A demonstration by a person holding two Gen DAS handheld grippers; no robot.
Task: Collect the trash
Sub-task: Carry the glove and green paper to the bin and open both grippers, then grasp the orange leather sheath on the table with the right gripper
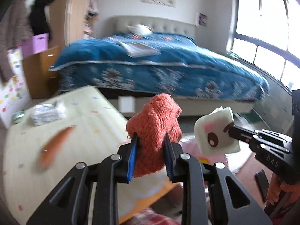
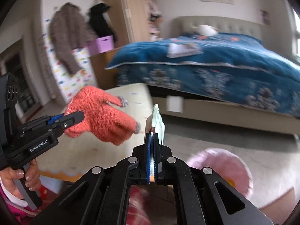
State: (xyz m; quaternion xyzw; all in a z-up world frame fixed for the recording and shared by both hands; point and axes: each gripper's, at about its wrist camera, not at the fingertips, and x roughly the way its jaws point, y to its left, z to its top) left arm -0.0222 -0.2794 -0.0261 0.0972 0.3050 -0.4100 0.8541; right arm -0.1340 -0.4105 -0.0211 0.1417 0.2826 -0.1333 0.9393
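Observation:
My left gripper (image 1: 151, 140) is shut on a fuzzy orange glove (image 1: 156, 129), which bulges up between its blue pads. Seen from the right wrist, that glove (image 2: 105, 116) hangs from the left gripper (image 2: 75, 117) with its grey-tipped fingers pointing right. My right gripper (image 2: 153, 136) is shut on a thin white wrapper (image 2: 157, 120), held edge-on. In the left wrist view the same wrapper (image 1: 215, 133) shows a printed cartoon face with brown eyes and a pink spot, pinched by the right gripper (image 1: 231, 129). Both are held in the air above the low table.
A low cream table (image 1: 90, 123) carries a tissue pack (image 1: 47, 111) and an orange peel-like scrap (image 1: 56, 146). Behind it stands a bed with a blue quilt (image 1: 159, 69). A pink fluffy cushion (image 2: 225, 166) lies on the floor. A wooden cabinet (image 1: 40, 71) and hanging coats (image 2: 69, 39) are at the left.

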